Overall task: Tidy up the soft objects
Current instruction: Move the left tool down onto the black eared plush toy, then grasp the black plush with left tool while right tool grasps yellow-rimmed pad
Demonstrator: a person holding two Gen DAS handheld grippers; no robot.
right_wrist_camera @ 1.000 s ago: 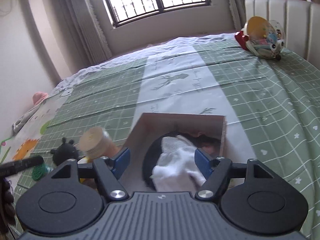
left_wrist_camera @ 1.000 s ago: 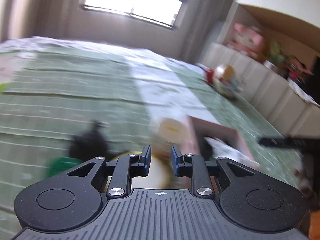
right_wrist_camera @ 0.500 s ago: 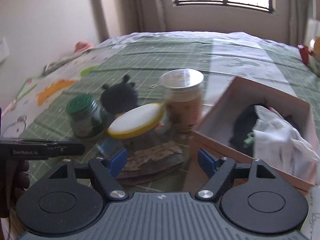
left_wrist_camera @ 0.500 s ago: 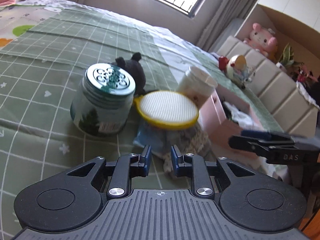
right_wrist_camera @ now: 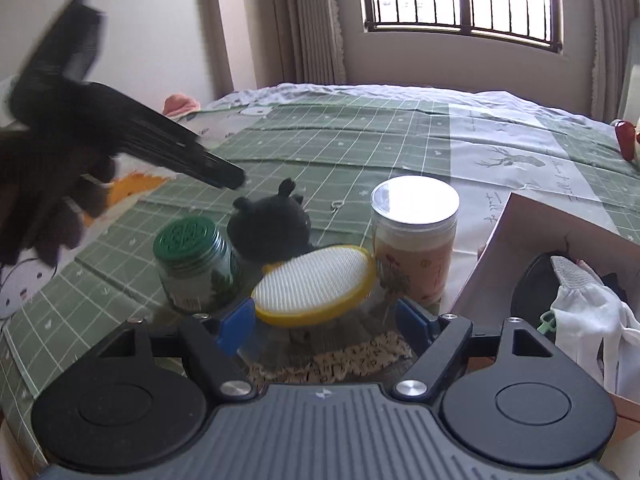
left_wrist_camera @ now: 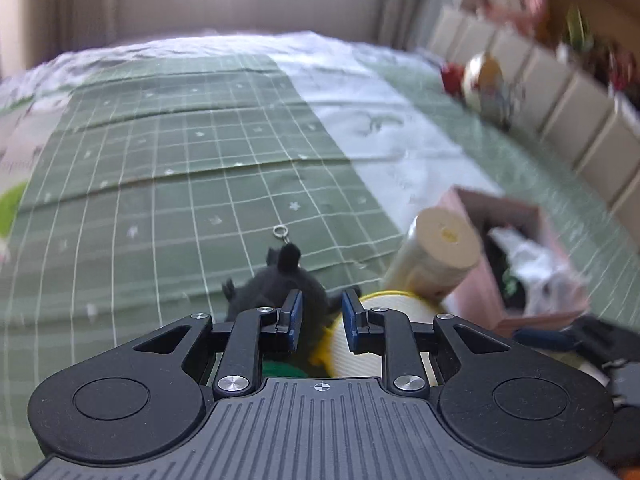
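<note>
Widen your narrow-set, empty left gripper (left_wrist_camera: pixel 319 322) before lowering it over the black fuzzy plush keychain (left_wrist_camera: pixel 276 290) at centre frame, then carry it to the pink cardboard box (left_wrist_camera: pixel 516 316) at right, while your wide-open, empty right gripper (right_wrist_camera: pixel 325 326) waits.

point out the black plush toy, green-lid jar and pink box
black plush toy (right_wrist_camera: pixel 272 228), right wrist view, middle of its body
green-lid jar (right_wrist_camera: pixel 188 244), right wrist view, top of the lid
pink box (right_wrist_camera: pixel 492 256), right wrist view, left outer wall

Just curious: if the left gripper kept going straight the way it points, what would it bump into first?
Probably the black plush toy: it sits right ahead of the left gripper, between its slightly parted fingers. Depth is hard to judge.
</note>
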